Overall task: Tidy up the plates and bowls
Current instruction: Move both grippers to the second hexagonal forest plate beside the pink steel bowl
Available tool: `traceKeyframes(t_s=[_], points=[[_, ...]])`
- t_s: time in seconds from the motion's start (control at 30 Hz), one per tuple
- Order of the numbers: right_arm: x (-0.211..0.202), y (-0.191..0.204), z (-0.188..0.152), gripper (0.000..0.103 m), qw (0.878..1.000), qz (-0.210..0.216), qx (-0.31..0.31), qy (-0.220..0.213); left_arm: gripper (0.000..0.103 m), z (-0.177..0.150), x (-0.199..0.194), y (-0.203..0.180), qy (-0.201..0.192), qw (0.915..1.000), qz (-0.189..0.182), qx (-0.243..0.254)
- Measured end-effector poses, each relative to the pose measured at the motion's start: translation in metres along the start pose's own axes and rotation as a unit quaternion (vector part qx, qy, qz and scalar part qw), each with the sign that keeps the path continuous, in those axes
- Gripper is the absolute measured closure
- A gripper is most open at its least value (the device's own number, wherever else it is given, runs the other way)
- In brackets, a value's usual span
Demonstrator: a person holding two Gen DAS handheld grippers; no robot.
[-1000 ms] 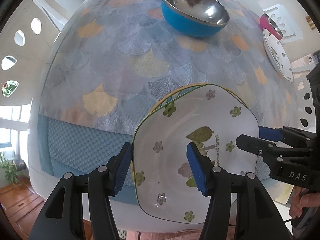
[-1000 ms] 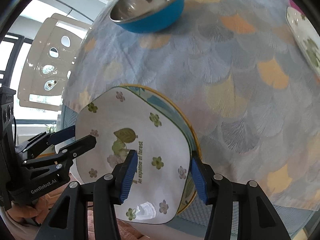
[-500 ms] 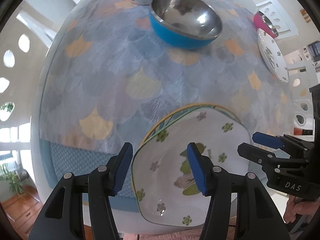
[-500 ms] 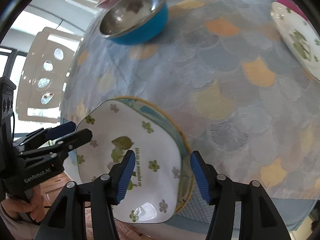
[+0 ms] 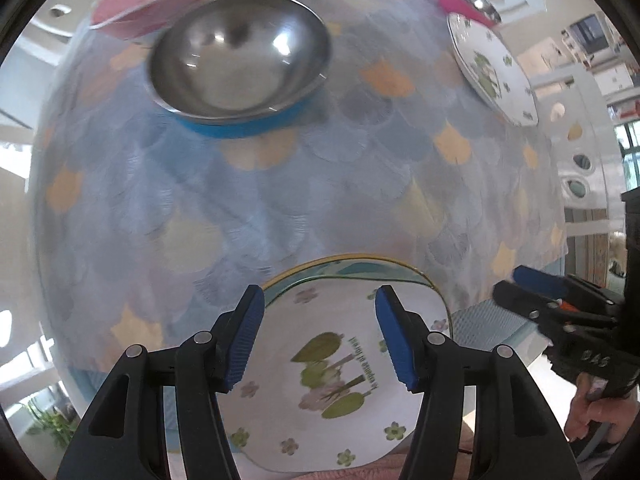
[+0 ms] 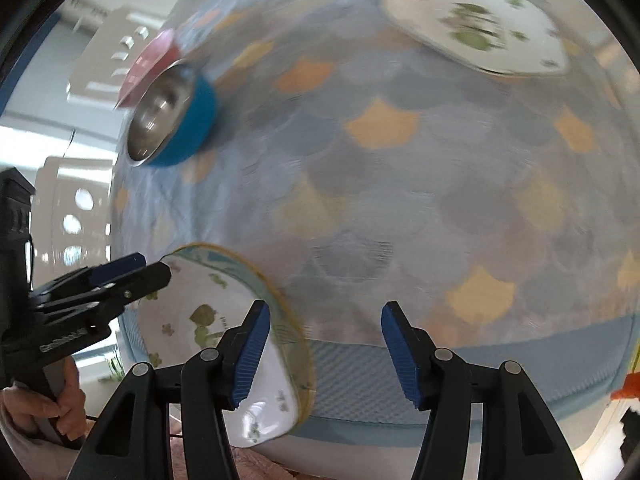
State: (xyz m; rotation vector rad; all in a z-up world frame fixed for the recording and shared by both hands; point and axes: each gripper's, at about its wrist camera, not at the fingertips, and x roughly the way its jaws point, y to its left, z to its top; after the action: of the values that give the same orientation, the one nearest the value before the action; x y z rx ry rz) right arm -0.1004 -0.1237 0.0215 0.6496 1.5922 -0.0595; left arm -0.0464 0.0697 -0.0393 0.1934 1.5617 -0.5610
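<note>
Pulled both grippers off floral plate [image 5: 320,380] stack at 6 o'clock; I left left gripper [image 5: 318,336] and right gripper [image 6: 322,350] wide, empty; blue bowl [image 5: 240,60] at 12.

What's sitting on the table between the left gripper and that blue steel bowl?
Nothing visible. From the left gripper, open above the stacked floral plate at the near edge, only bare patterned tablecloth runs up to the blue bowl. The second floral plate lies far right.

Table w/ scale-pattern cloth [image 5: 280,208]: steel bowl [image 5: 240,56], floral plate [image 5: 492,72], plate stack [image 5: 340,360].
</note>
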Motion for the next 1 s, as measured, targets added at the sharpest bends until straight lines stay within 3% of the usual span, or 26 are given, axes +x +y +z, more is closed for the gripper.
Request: traceKeyframes(t_s=[0.13,0.47,0.7,1.0], points=[[-0.007,-0.033,0.001,0.047,0.999,0.0,0.032,-0.007,0.045,0.007,0.005,-0.014,-0.007,0.9998,0.018,0.009],[-0.02,-0.1,0.042,0.046,0.999,0.03,0.037,-0.009,0.045,0.03,-0.016,-0.029,-0.039,0.9954,0.058,-0.066],[-0.039,-0.129,0.09,0.046,0.998,0.053,0.006,-0.016,0.045,0.073,-0.037,-0.055,-0.074,0.9912,0.04,-0.102],[-0.078,-0.178,0.147,0.039,0.997,0.045,0.011,-0.067,0.045,0.144,-0.024,-0.12,-0.087,0.994,0.012,-0.065]])
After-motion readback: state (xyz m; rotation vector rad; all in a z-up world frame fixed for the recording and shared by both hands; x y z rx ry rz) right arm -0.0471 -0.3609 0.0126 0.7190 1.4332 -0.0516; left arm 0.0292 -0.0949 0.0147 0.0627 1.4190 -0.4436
